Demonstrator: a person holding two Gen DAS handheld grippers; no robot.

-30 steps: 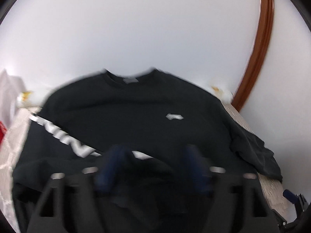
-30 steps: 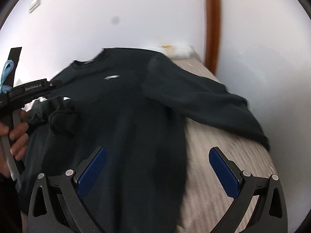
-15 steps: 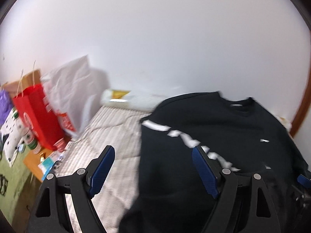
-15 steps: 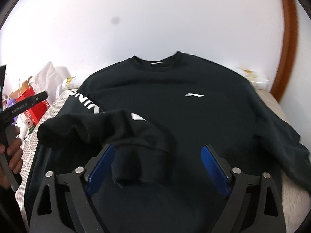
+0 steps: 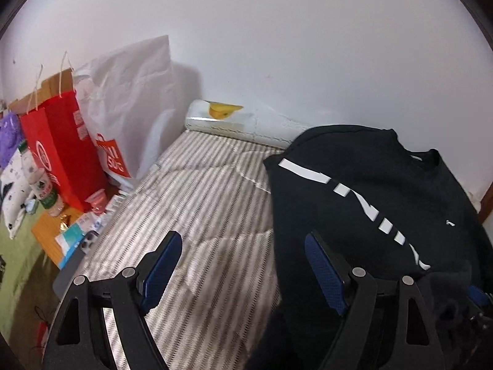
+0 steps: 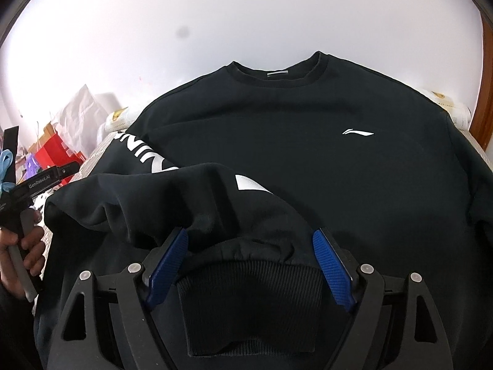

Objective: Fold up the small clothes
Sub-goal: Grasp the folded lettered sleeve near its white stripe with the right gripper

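the black sweatshirt (image 6: 308, 160) lies on the bed (image 5: 197, 215), soft and floppy. right tongs (image 6: 251, 262) have been closing, astride its ribbed cuff (image 6: 246, 302), the firmest hold; left tongs (image 5: 243, 271) gape empty beside the sweatshirt.

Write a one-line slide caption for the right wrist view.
Right gripper with jaws closing around the ribbed cuff of a black sweatshirt spread on the bed.

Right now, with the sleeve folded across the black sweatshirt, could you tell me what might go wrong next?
1. The right claw has just been closing around the ribbed cuff; its pads look not yet pressed, so the cuff could slip out.
2. The sleeve lies bunched, so the fold may set crooked.
3. The left claw hangs open over bare bedding, beside the sweatshirt, so nothing pins it.
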